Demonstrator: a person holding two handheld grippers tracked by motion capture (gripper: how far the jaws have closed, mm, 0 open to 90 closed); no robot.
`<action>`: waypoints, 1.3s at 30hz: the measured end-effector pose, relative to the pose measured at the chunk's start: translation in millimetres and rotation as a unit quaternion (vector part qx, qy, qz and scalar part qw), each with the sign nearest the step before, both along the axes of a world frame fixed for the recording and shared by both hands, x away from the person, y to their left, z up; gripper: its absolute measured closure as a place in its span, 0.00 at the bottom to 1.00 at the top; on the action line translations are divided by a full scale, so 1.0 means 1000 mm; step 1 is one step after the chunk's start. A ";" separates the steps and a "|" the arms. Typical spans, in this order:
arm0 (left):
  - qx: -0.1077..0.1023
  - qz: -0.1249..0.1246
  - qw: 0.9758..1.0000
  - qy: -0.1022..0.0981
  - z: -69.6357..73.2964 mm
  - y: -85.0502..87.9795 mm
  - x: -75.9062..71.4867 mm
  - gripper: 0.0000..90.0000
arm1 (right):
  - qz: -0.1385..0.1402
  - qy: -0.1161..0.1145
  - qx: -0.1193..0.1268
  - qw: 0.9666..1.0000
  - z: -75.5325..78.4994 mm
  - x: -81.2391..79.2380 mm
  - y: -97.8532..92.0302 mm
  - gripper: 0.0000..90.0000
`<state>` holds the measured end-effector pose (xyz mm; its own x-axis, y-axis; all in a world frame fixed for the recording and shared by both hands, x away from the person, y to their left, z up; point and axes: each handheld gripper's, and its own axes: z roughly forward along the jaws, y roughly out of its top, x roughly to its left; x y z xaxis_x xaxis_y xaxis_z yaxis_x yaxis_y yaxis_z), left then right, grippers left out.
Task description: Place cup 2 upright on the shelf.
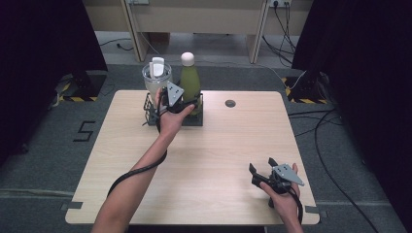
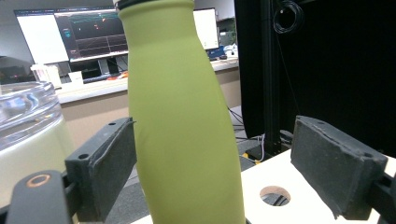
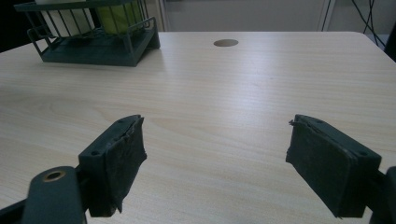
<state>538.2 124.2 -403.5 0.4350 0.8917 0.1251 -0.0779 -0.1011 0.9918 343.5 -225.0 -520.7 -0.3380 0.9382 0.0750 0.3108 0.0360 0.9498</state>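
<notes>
Green bottle (image 2: pixel 182 121) stands in the dark wire rack (image 1: pixel 151 115) at the far side of the wooden table (image 1: pixel 204 160), beside a clear jar (image 1: pixel 156 77). The left arm reaches far forward, and the left gripper (image 2: pixel 212 172) has its jaws around the bottle: one pad touches it, the other is apart, so it is not squeezed. The right hand (image 1: pixel 284 196) rests near the table's front edge with the right gripper (image 3: pixel 217 172) wide apart, holding nothing.

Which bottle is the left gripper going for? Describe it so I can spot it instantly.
At the table's far edge sits a dark wire rack with two containers. It's the right one: a tall, slim green bottle with a pale cap, beside the wider clear jar.
</notes>
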 end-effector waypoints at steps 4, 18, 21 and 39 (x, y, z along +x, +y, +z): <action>0.008 0.000 1.000 -0.005 0.001 0.004 -0.004 0.15 | -0.001 0.000 0.000 1.000 0.000 0.000 0.000 0.21; 0.018 -0.015 1.000 0.003 -0.003 0.016 -0.027 0.16 | -0.002 0.000 -0.001 1.000 0.000 0.000 0.000 0.21; 0.019 -0.015 1.000 0.005 -0.006 0.020 -0.031 0.16 | -0.002 0.000 -0.001 1.000 0.000 0.000 0.000 0.21; 0.023 -0.020 0.999 0.012 -0.017 0.049 -0.055 0.16 | -0.004 0.001 -0.001 1.000 0.000 0.000 0.000 0.21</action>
<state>483.7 173.0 -420.7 0.4738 0.8670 0.1542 -0.0583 -0.1438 0.9879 343.3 -224.8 -520.6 -0.3306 0.9408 0.0743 0.3132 0.0350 0.9491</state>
